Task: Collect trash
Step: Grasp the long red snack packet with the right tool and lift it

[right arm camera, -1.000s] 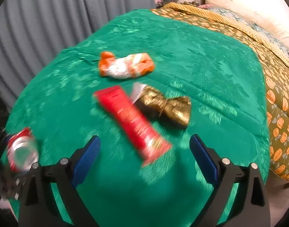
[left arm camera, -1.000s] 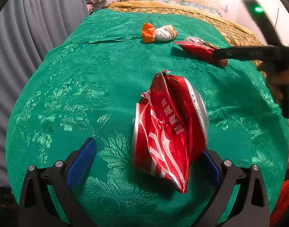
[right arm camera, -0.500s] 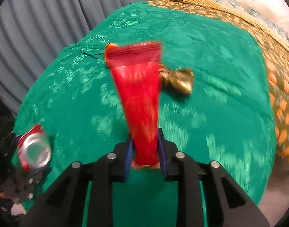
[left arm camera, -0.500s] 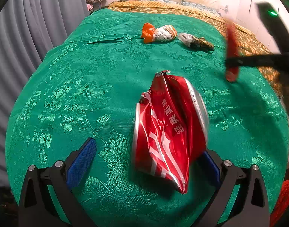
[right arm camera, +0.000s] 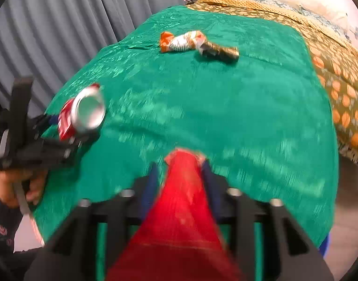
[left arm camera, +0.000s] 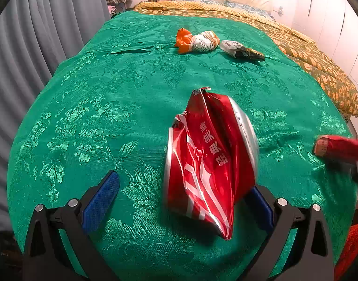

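Opening, your right gripper (right arm camera: 179, 178) still has the limp, slick red wrapper (right arm camera: 179, 210) between its jaws; left gripper (left arm camera: 179, 201) wide around the crushed can (left arm camera: 209, 159): light, sharp-creased, pinch its flat sides.

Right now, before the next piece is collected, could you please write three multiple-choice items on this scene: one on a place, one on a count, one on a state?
1. Where does the gold wrapper lie?
A) on the floor
B) under the red can
C) on the far part of the green cover, right beside the orange-and-white wrapper

2. How many wrappers lie on the far part of the green cover?
A) two
B) four
C) none

3. In what state is the red can?
A) whole and round
B) crushed and dented
C) cut into two pieces

Answers:
1 C: both views show the two wrappers side by side on the cover.
2 A: only the gold one and the orange-and-white one lie there.
3 B: its red side is folded in and creased.
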